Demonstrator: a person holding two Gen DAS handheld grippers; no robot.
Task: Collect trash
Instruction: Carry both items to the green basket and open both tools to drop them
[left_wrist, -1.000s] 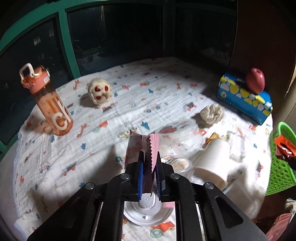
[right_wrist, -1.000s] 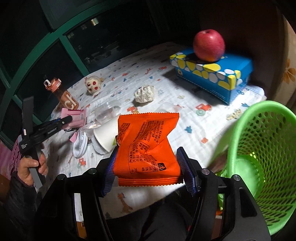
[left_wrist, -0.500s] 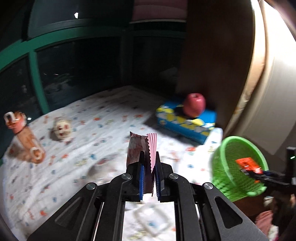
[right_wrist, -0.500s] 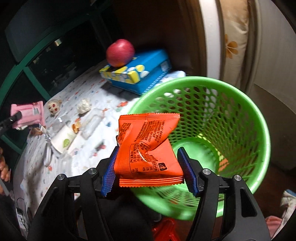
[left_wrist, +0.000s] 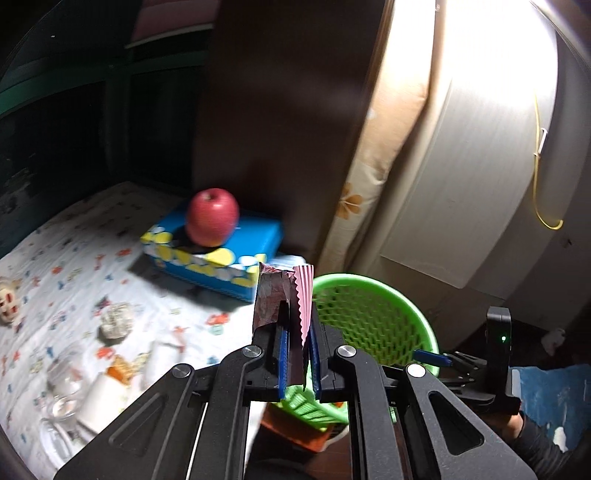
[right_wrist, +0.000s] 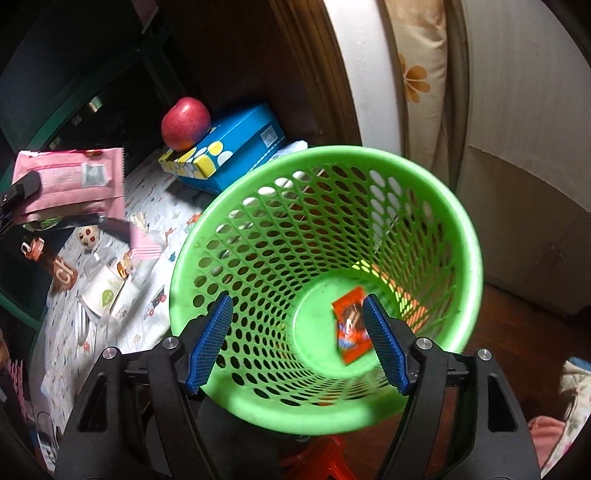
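My left gripper (left_wrist: 298, 332) is shut on a pink snack wrapper (left_wrist: 303, 299), held edge-on just left of the green mesh basket (left_wrist: 373, 295). From the right wrist the same pink wrapper (right_wrist: 70, 181) shows flat at the far left. My right gripper (right_wrist: 299, 336) hangs over the green basket (right_wrist: 461, 236), its jaws opening with nothing between them. An orange snack packet (right_wrist: 351, 326) lies loose at the basket's bottom. My right gripper (left_wrist: 432, 357) also pokes over the basket rim in the left wrist view.
A red apple (left_wrist: 212, 217) sits on a blue tissue box (left_wrist: 229, 254) on the patterned cloth (left_wrist: 66, 251). A crumpled paper ball (left_wrist: 115, 320), a white paper cup (right_wrist: 101, 291), clear plastic lids and an orange bottle (right_wrist: 51, 262) lie on the cloth. A curtain and wall stand behind the basket.
The right gripper swung from the table to above the basket, opened and let the orange packet fall inside. The left gripper carried the pink wrapper right, toward the basket.
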